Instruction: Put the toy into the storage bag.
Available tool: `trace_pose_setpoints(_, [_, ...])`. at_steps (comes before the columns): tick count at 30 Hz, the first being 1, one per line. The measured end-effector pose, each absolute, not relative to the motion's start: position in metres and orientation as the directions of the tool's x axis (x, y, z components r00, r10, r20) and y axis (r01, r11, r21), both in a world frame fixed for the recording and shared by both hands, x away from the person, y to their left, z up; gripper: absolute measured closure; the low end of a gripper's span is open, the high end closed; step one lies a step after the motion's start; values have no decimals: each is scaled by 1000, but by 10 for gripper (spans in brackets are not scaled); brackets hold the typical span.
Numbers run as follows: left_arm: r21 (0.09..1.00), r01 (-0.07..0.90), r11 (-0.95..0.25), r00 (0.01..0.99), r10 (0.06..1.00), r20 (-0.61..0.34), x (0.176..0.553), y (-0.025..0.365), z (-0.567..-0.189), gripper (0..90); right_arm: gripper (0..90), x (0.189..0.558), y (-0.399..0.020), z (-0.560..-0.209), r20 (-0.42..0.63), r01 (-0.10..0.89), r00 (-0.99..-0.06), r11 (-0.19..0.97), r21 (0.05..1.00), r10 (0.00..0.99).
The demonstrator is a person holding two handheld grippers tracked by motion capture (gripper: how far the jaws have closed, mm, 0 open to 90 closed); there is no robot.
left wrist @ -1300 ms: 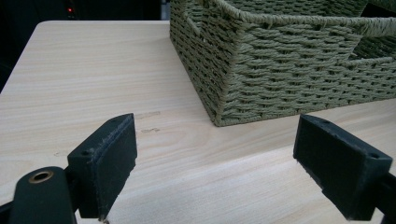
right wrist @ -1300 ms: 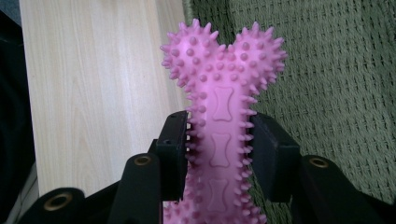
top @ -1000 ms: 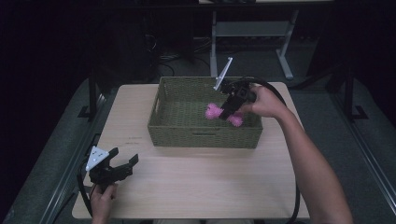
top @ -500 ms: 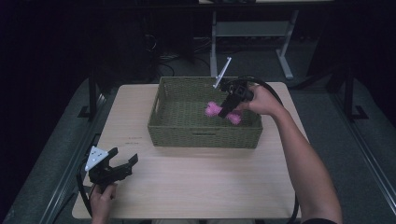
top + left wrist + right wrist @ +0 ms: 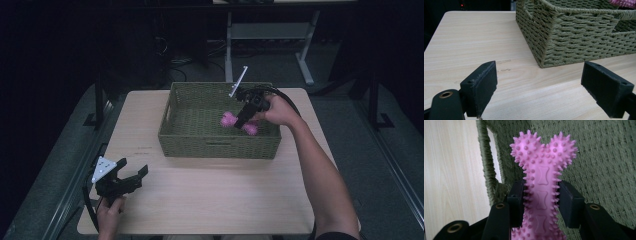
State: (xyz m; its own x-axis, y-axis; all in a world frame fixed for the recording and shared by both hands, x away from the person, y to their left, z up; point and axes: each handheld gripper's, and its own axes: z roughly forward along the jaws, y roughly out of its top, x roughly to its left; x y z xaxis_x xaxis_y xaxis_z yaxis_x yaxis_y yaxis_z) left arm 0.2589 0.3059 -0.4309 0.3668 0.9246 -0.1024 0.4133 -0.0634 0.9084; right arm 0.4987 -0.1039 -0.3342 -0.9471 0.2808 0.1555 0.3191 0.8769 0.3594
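Pale wooden surface (image 5: 210, 200) carries a woven green basket (image 5: 215, 145); over the last second the right hand-held gripper (image 5: 243, 120), clamped on the pink spiky bone toy (image 5: 544, 182), has sunk lower inside the basket, so release looks near. Left hand-held gripper (image 5: 539, 90) waits wide apart, near the basket's front left corner.

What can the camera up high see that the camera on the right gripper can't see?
The high view takes in the whole table, the person's arms, the left gripper resting open near the table's front corner, and the floor and metal stand behind. The right gripper view alone gives the close detail: the pink spiky bone toy has little bone shapes along its shaft, where the jaws clamp it. Both show the right gripper holding that toy over the green woven basket.
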Motion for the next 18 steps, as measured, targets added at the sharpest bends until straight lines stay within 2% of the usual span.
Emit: trace_pose_setpoints(18, [908, 415, -59, 365, 925, -107, 259, 306, -431, 130, 577, 500, -105, -362, 199, 345, -935, 876, 337, 293])
